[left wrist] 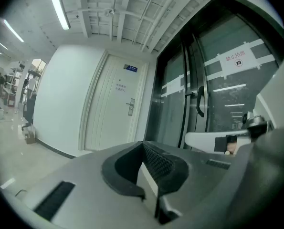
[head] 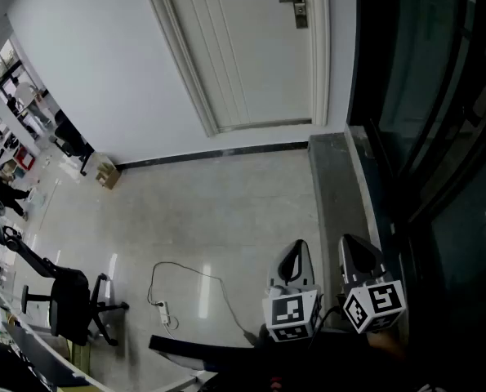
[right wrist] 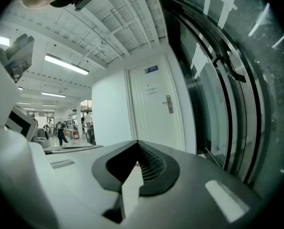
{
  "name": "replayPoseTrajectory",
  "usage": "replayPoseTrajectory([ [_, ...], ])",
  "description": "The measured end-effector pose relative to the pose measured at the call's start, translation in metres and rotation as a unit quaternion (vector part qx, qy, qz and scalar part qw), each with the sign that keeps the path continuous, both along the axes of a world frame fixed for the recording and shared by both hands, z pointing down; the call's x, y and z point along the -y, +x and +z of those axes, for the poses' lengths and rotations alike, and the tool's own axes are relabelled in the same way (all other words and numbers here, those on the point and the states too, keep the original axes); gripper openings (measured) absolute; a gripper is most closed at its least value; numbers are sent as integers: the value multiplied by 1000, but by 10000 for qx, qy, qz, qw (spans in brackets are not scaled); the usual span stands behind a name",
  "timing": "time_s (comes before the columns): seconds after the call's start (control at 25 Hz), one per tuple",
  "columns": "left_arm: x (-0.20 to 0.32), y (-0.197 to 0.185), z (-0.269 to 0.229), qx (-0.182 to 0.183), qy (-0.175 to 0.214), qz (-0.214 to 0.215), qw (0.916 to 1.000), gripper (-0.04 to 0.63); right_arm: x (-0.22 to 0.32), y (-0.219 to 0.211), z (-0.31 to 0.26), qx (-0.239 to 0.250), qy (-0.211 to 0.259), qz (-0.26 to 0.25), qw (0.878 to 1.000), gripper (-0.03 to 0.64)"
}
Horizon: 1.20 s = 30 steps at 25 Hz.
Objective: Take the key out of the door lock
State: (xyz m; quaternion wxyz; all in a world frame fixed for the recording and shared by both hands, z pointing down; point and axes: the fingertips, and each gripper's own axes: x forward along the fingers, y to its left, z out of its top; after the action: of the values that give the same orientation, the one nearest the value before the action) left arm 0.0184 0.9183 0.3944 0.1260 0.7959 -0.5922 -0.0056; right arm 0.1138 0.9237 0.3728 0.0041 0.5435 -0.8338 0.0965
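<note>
The white door stands shut across the room, with a metal handle and lock plate at its right edge. The same lock is small and distant in the left gripper view, and the lock is just as far off in the right gripper view. No key can be made out at this distance. My left gripper and right gripper are side by side at the bottom of the head view, far from the door. The jaws of the left gripper and right gripper are pressed together, holding nothing.
A dark glass wall with a grey ledge runs along the right. A black office chair, a cable with a power strip and a cardboard box are on the shiny floor at left. People stand far off at the left.
</note>
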Motion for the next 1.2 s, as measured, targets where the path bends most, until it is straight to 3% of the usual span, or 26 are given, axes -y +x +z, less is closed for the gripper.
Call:
replayPoseTrajectory([
  [0.24,7,5,1,-80,54,-285,9995,0,13,3,0,-105,28,-315,9994,2],
  [0.64,19,16,8,-36,5,-281,9996,0,24,11,3,-89,18,-363,9993,1],
  [1.2,44,-23,8,-156,-80,-514,9985,-1,57,-11,-3,84,155,-350,9992,2],
])
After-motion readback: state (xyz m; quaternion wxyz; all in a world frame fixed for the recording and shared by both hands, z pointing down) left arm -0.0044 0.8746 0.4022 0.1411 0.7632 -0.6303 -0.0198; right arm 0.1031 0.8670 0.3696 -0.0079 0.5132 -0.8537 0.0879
